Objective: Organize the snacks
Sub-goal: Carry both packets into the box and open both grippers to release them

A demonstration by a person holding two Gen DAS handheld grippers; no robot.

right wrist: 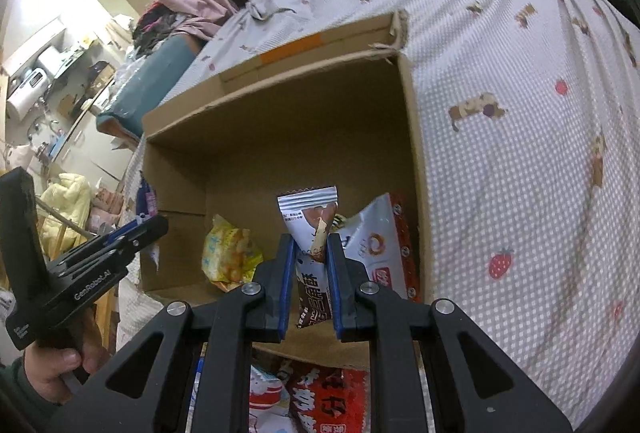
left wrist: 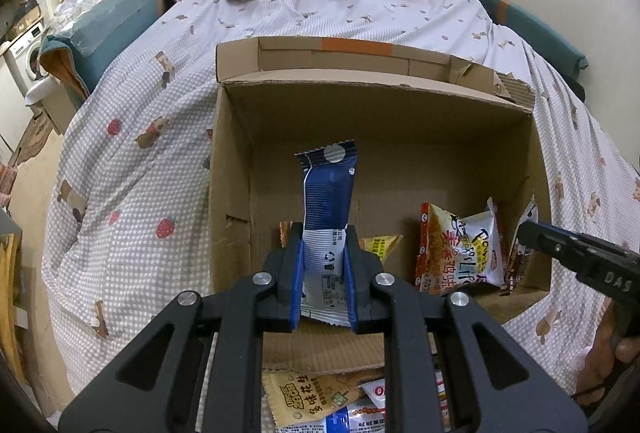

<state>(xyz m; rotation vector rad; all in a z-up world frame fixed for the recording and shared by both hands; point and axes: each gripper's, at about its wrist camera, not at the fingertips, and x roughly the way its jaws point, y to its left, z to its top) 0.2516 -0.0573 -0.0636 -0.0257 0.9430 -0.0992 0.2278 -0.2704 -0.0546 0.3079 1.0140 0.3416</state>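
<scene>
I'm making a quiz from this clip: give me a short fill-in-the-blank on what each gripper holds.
The left gripper is shut on a blue and ____ packet.
The right gripper grips a ____ and white packet.
Both packets hang over an open ____ box.
Missing: white; brown; cardboard

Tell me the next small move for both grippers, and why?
Probably lower both a little further and release. The left gripper holds a blue-and-white snack packet, the right gripper a brown-and-white snack packet, both above the open cardboard box, which already holds snacks.
</scene>
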